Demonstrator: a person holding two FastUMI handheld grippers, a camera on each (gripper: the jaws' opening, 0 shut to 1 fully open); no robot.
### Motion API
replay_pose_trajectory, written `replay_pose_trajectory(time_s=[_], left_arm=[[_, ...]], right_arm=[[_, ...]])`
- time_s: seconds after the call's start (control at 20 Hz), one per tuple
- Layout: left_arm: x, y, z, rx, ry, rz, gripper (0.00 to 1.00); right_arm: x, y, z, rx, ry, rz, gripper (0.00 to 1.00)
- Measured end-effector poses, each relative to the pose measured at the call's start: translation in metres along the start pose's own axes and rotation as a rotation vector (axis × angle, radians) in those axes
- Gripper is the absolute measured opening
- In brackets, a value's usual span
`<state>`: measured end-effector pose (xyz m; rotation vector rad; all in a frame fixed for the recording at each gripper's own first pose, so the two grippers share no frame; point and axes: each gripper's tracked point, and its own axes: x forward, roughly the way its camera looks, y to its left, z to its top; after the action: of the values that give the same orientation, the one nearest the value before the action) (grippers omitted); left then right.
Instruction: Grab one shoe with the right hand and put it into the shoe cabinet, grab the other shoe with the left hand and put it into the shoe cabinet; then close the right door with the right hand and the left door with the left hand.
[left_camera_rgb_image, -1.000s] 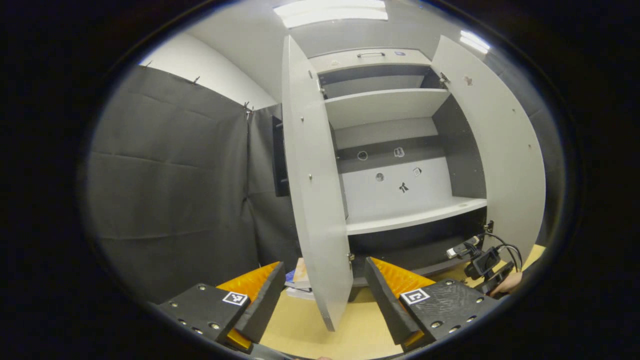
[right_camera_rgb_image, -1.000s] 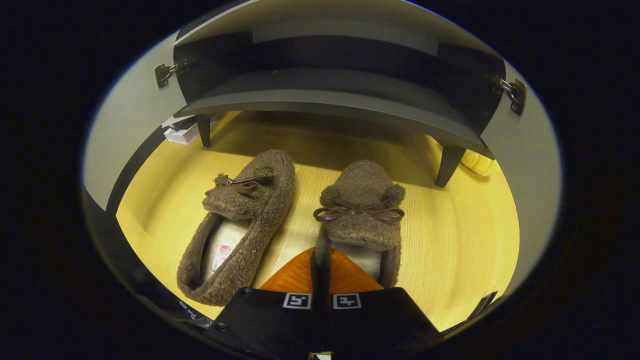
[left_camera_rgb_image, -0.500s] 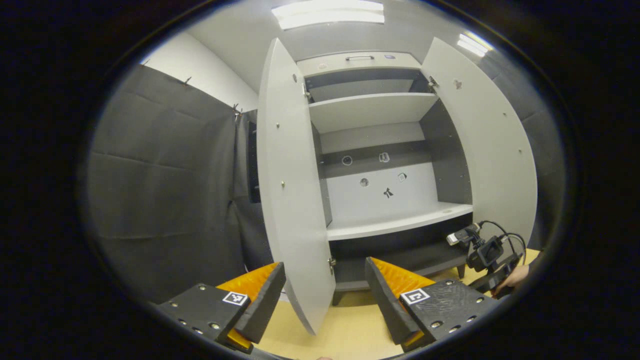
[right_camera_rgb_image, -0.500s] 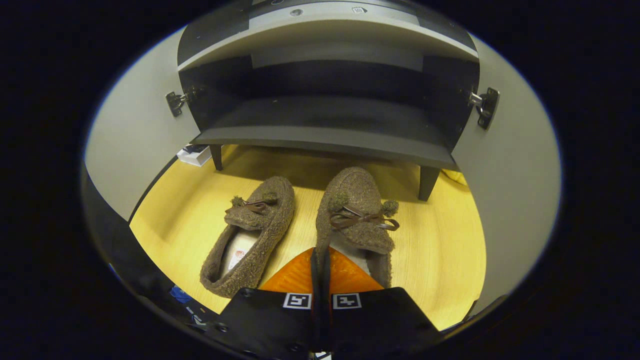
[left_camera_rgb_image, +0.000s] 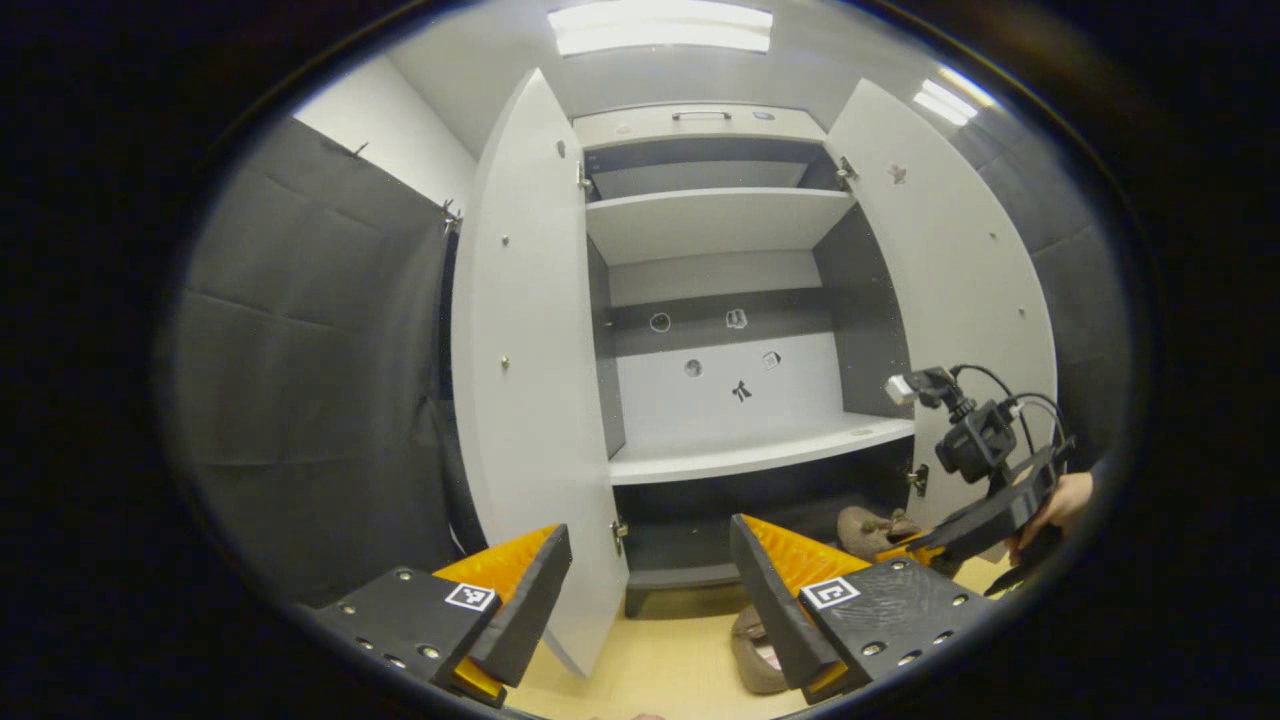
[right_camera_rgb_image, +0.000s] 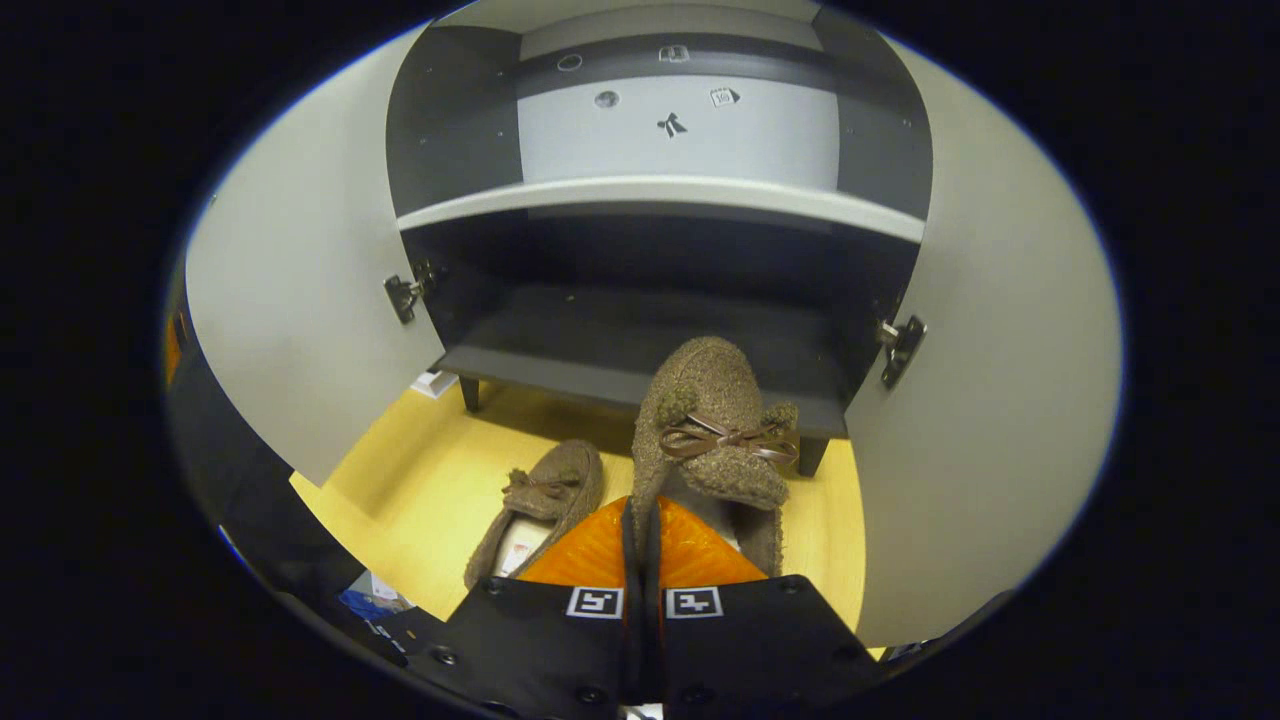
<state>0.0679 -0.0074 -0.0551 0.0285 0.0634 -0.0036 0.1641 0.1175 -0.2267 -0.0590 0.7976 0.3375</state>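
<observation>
While the brown shoe (right_camera_rgb_image: 712, 420) sticks out ahead of the right gripper (right_camera_rgb_image: 640, 530), its heel edge is pinched between the closed fingers, before the cabinet's bottom shelf (right_camera_rgb_image: 640, 345). Second shoe (right_camera_rgb_image: 540, 500) lies left of them. Left gripper (left_camera_rgb_image: 650, 580) stands wide, holding nothing.

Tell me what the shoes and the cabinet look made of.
Shoes: the held shoe and the floor shoe look like fuzzy brown fleece or boucle, nubby and matte, with a smooth brown bow that may be leather. Cabinet: probably laminated board, with flat matte grey panels and metal hinges.
</observation>
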Motion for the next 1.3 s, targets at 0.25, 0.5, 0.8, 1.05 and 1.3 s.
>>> replay_pose_trajectory(time_s=[0.25, 0.5, 0.8, 1.05, 1.3], left_arm=[[0.020, -0.011, 0.001, -0.008, -0.010, -0.042, 0.94], [0.034, -0.017, 0.001, -0.013, -0.019, -0.070, 0.94], [0.043, -0.022, -0.006, -0.031, -0.012, -0.085, 0.94], [0.048, -0.027, -0.009, -0.028, -0.014, -0.100, 0.94], [0.061, -0.026, -0.021, -0.035, 0.010, -0.107, 0.94]], right_arm=[[-0.023, -0.004, 0.045, -0.022, -0.091, -0.015, 0.01], [-0.040, 0.005, 0.074, -0.027, -0.145, 0.007, 0.01], [-0.061, 0.008, 0.096, -0.052, -0.202, 0.010, 0.01], [-0.060, -0.005, 0.135, -0.059, -0.263, -0.017, 0.02], [-0.037, -0.023, 0.198, -0.074, -0.318, -0.076, 0.01]])
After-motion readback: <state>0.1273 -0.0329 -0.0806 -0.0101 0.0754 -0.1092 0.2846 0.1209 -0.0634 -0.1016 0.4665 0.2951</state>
